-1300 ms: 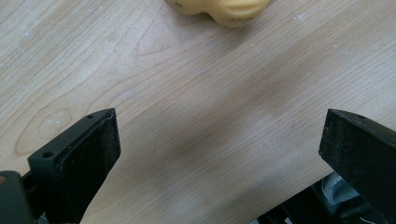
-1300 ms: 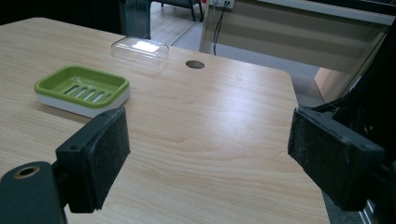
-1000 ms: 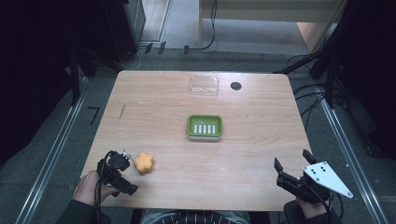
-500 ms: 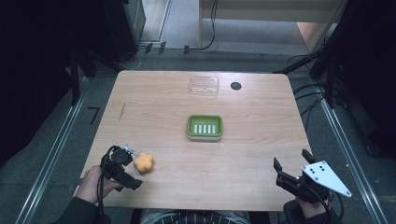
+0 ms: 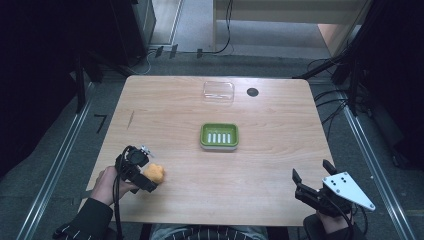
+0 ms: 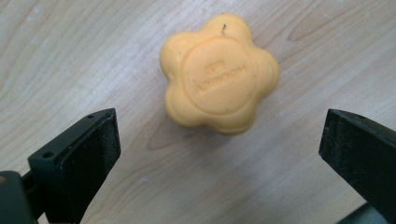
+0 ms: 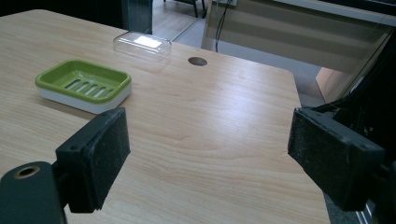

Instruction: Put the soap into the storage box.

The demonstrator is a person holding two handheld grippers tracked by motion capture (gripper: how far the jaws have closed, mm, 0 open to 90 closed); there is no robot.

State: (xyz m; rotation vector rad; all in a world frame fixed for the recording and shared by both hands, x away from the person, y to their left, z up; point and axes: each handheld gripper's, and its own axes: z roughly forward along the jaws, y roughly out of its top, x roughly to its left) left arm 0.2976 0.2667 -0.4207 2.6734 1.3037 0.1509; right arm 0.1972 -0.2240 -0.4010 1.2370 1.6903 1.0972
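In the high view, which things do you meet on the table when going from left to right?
left gripper → orange soap → green soap dish → black hole → right gripper

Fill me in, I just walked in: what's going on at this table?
A person holds a tool in each hand. The left tool hangs open over an orange flower-shaped soap lying on the wooden table, jaws wide on either side, not touching it. The right tool waits open near the table's edge. A green soap dish sits mid-table.
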